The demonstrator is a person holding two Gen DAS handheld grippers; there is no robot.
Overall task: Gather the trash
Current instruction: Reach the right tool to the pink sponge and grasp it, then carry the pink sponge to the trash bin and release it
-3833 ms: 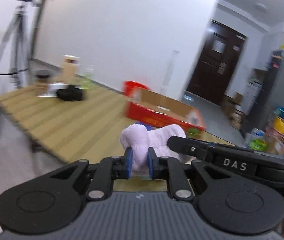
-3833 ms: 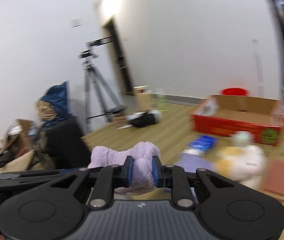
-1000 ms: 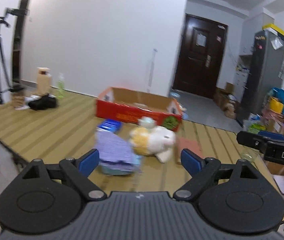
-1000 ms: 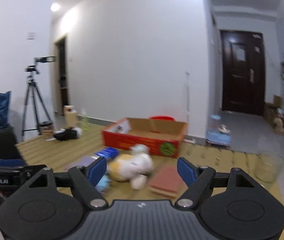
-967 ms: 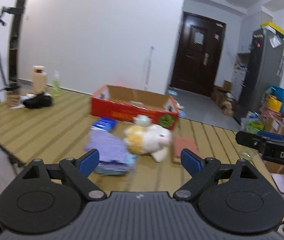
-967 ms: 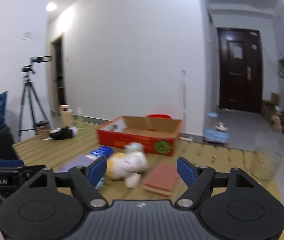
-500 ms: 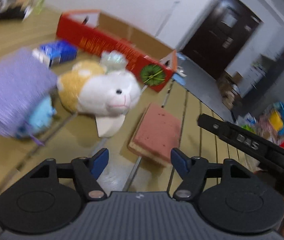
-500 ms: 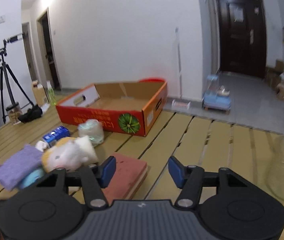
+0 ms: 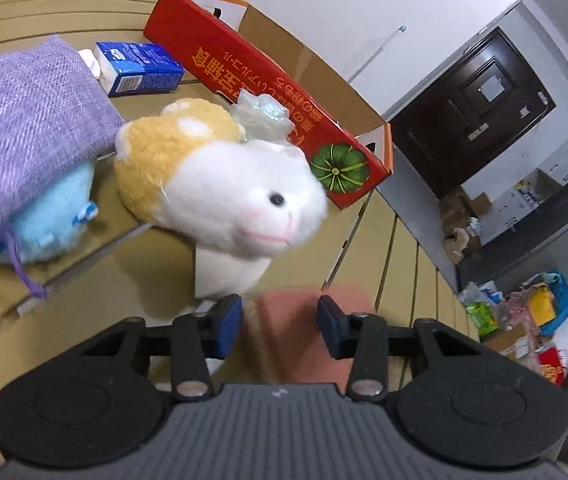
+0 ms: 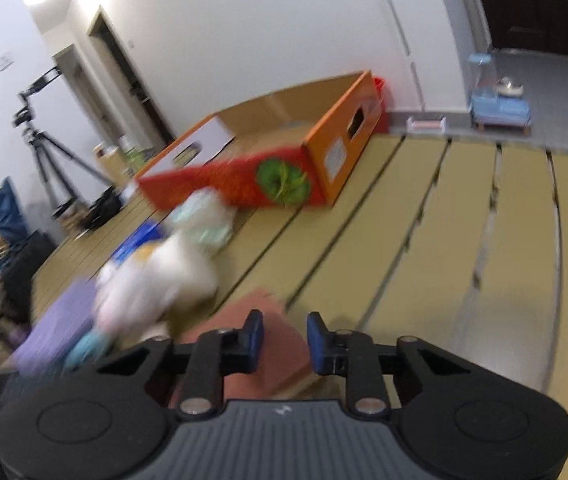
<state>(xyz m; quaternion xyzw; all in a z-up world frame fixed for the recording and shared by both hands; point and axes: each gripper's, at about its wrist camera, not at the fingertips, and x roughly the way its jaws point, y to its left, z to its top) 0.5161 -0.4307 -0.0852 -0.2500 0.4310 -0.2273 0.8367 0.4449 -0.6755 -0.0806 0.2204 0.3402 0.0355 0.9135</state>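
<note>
A pink block [image 9: 284, 312] lies on the slatted wooden table [image 9: 403, 256], right in front of my left gripper [image 9: 280, 326]. The left jaws are closing, the block shows in the gap, and the pads stay clear of it. My right gripper [image 10: 285, 340] hovers over the same pink block [image 10: 256, 304]; its jaws are closing too, with a narrow gap and nothing pinched. A crumpled clear plastic wrapper [image 9: 262, 114] rests behind a white and orange plush toy [image 9: 224, 184]. The red cardboard box [image 9: 268, 72] stands open beyond them.
A purple cloth [image 9: 24, 128] drapes over a light blue plush [image 9: 52, 200] at the left, with a blue carton [image 9: 136, 66] behind it. In the right wrist view a tripod [image 10: 44, 140] stands past the table's far end. Bare slats [image 10: 483, 240] stretch to the right.
Both grippers have dropped toward the table and closed in on the pink block, tilting as they went. Their jaws have narrowed. The purple cloth they held earlier now lies on the table.
</note>
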